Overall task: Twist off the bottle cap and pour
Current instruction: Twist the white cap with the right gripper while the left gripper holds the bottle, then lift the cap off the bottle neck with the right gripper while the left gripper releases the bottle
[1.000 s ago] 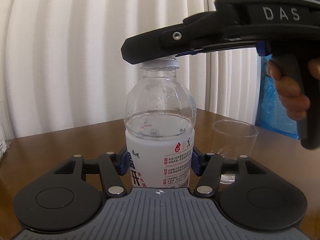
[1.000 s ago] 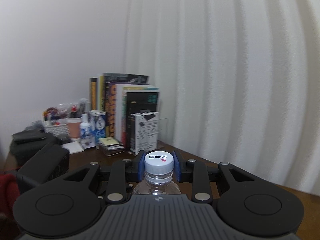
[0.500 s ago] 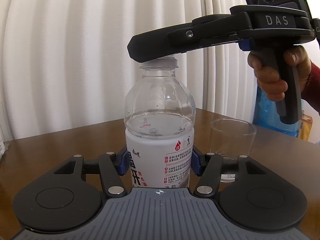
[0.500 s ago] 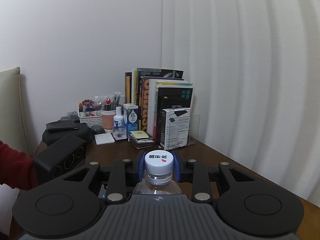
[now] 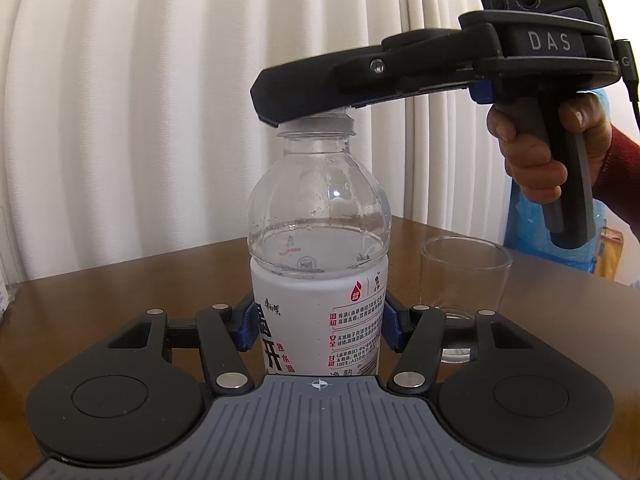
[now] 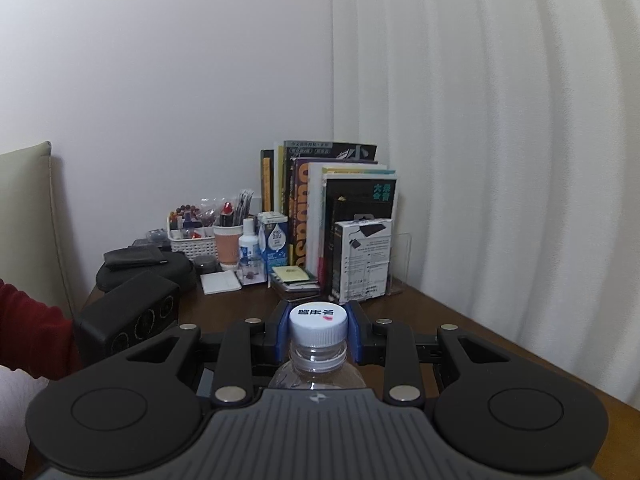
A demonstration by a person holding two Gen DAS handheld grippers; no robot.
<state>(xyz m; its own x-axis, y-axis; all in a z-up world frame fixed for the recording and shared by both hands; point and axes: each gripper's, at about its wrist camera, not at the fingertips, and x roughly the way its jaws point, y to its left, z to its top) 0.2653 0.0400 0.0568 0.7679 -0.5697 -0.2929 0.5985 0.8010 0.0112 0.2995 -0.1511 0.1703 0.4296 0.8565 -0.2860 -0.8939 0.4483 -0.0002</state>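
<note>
Since a second ago the right gripper point(image 6: 319, 334) has swung round the bottle's neck while staying clamped on the cap point(image 6: 318, 322): in its own view the books point(image 6: 328, 216) have slid from 10 o'clock toward 12 o'clock, and the printing on the cap top now reads turned. Its blue fingers point(image 6: 282, 332) press the white cap from both sides. In the left wrist view that gripper reaches in from 2 o'clock, with the person's hand point(image 5: 536, 152) on its handle.

The left gripper point(image 5: 318, 330) holds the bottle point(image 5: 319, 264) upright on the brown table point(image 5: 120, 292), its fingers point(image 5: 247, 328) closed on the labelled body at 9 and 3 o'clock. Water fills the bottle to just above the label. A clear glass point(image 5: 464, 280) stands on the table at 3 o'clock of the bottle, just beside it and apart.
</note>
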